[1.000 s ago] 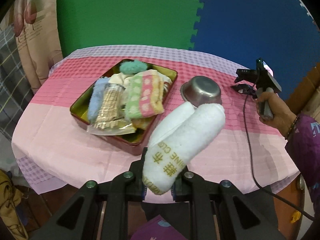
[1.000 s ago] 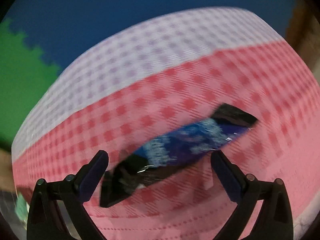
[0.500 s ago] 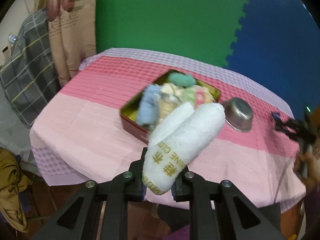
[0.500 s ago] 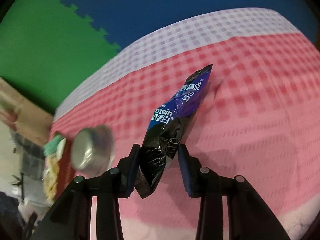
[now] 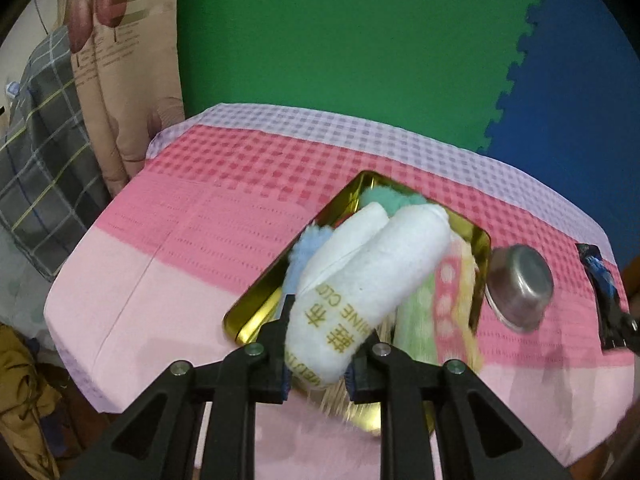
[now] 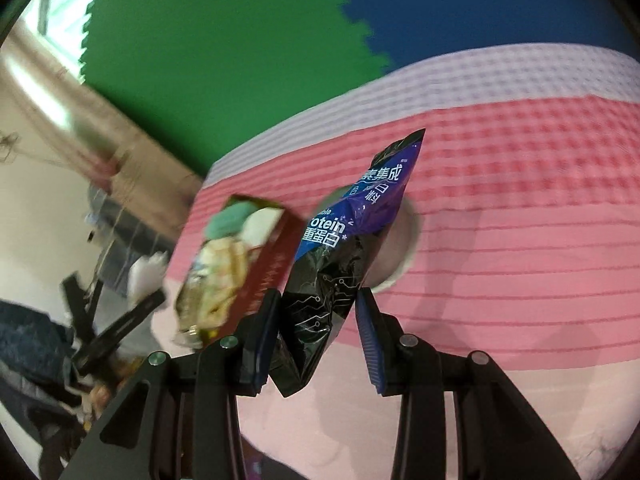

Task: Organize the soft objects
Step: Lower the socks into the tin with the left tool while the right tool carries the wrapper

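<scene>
Rolled towel held over crowded tin as snack pouch came in from the right.

I had the white rolled towel clenched in the left gripper, angled above the gold tin; already heaped with cloths, it risked spilling. My right gripper pinched the blue snack pouch by its lower end, raised off the pink tablecloth; that thin hold risked slipping.
</scene>
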